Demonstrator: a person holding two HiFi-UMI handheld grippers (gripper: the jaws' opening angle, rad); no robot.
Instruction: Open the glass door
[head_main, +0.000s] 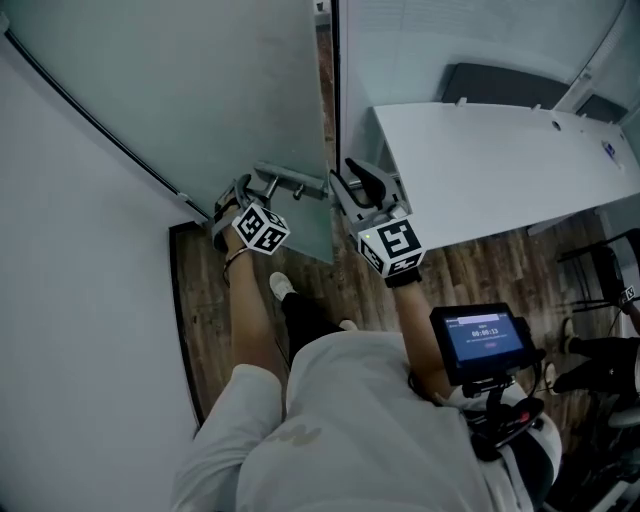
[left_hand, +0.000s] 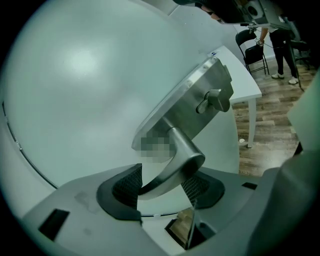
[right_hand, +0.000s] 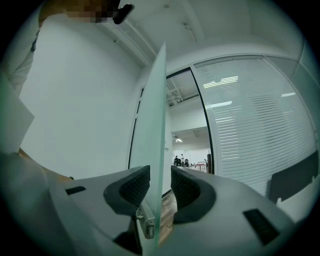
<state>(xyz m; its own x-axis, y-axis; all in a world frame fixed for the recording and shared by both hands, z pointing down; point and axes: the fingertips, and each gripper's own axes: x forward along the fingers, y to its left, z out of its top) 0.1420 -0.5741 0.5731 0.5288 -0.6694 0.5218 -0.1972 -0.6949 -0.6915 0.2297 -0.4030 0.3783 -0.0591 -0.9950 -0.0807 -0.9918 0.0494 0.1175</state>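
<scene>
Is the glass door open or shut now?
Open. The glass door stands edge-on, clear of its frame, and the room beyond shows through the gap.

Cool, even, rather dim indoor light with faint shadows; ceiling strip lights (right_hand: 222, 81) glow in the right gripper view; a soft glare patch on the glass door (left_hand: 80, 62); both gripper views bulge and blacken at the corners.

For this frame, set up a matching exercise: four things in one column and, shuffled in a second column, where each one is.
Things:
1. silver metal lever handle
2. free edge of the frosted glass door
3. white rectangular table
4. small blue-lit screen

Places:
A. between the open jaws of the right gripper
B. head view's upper right
C. between the jaws of the left gripper
D. beside the person's right forearm

Pairs: 1-C; 2-A; 3-B; 4-D
</scene>
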